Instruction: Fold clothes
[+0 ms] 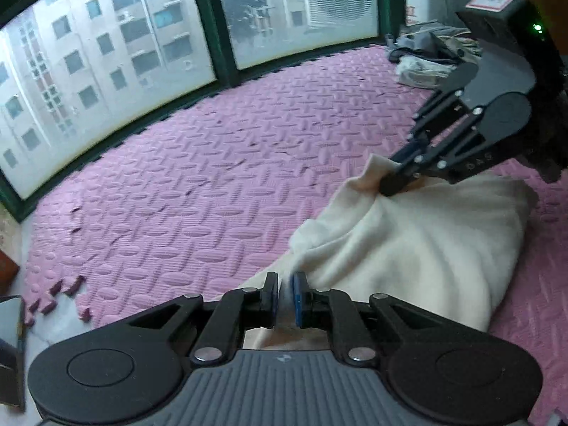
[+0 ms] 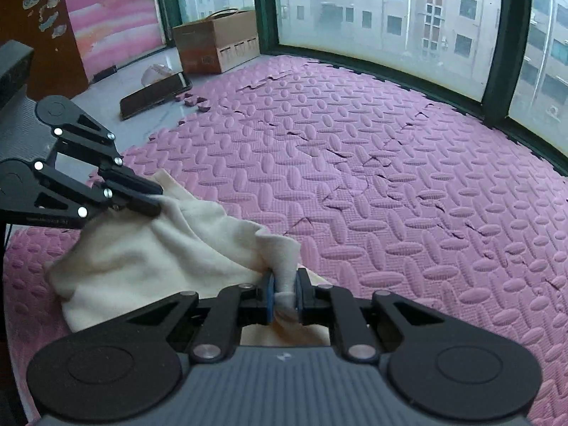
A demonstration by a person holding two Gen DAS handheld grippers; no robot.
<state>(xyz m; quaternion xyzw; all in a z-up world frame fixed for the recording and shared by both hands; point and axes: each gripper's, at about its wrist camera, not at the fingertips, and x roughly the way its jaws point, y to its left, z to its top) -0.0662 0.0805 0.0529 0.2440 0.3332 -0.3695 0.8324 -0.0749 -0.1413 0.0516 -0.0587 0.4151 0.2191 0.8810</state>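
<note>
The left gripper (image 1: 284, 296) is nearly closed, its blue-padded jaws pinching a thin edge of the cream garment (image 1: 419, 248); in the right wrist view the same gripper comes in from the left edge, clamped on an upper corner of the cloth. The garment hangs bunched between the two grippers and sags onto the pink foam mat (image 1: 213, 177) that covers the floor, its lower folds resting there. The right gripper (image 2: 284, 296) is likewise almost shut, with a thicker wad of the cream fabric squeezed between its pads; seen from the left wrist view it reaches in from the right, gripping the far corner. Both grippers point downward toward the mat. Beyond the mat runs a row of green-framed windows (image 1: 117, 53) looking out on apartment blocks. A heap of other clothes (image 1: 426, 53) lies at the mat's far end by the wall, and a cardboard box (image 2: 216, 42) stands on the bare floor in the opposite corner, beside a dark flat slab (image 2: 156, 96)
</note>
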